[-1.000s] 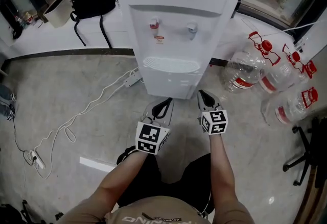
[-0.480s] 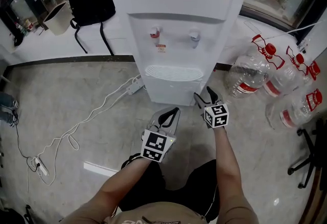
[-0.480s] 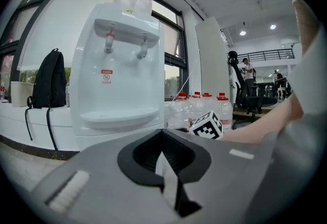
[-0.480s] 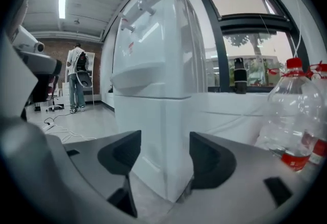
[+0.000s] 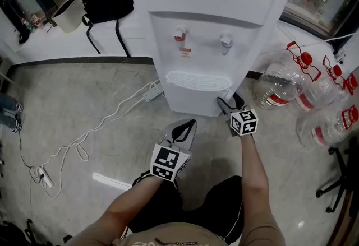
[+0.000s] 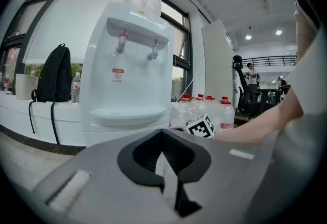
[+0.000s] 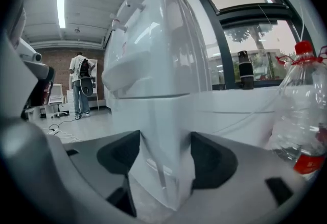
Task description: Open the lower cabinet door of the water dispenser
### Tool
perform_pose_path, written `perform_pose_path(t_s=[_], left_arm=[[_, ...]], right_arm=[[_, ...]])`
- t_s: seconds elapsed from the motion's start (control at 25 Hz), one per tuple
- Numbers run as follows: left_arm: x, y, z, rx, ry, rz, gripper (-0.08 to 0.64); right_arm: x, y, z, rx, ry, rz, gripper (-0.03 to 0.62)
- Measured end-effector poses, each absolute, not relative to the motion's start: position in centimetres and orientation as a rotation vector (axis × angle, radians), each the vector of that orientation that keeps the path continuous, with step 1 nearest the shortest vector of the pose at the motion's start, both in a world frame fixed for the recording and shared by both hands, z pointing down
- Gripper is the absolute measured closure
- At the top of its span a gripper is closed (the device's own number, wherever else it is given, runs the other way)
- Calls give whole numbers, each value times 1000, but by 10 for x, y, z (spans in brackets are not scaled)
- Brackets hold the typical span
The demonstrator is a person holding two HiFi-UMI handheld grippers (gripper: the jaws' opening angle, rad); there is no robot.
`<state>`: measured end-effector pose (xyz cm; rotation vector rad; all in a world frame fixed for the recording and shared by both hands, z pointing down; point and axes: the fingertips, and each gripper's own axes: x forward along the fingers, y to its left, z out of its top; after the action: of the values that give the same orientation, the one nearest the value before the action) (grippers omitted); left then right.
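Presently, left gripper [image 5: 189, 125] closed, right gripper [image 5: 228, 101] just opened astride one dispenser [image 5: 207, 26] corner.

Bright, even light; fisheye-warped edges, foreground seemingly blurred

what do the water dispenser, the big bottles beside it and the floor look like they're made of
The water dispenser looks like white moulded plastic: smooth, semi-gloss, with soft highlights. The bottles look like thin clear plastic, see-through, with red caps and labels. The floor looks like polished stone or terrazzo-like tile, grey, speckled and faintly reflective; I cannot tell which.
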<state>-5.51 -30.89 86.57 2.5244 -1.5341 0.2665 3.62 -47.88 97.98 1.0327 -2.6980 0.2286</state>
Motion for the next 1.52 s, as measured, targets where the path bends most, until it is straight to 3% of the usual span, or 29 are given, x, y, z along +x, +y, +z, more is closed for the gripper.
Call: perform_pose_path(t_s=[0.48,0.84,1.52], left_arm=[[-51,-308,862,2541,-1540,259,552],[-51,-306,861,2530,-1560,277,552],[-109,-282,846,2370,-1806,276,552]], right_arm=[[38,-448,979,1034,-2684,226,321],[32,-356,978,923,-2717,264,321],[-59,-203,977,506,-2766,436,324]])
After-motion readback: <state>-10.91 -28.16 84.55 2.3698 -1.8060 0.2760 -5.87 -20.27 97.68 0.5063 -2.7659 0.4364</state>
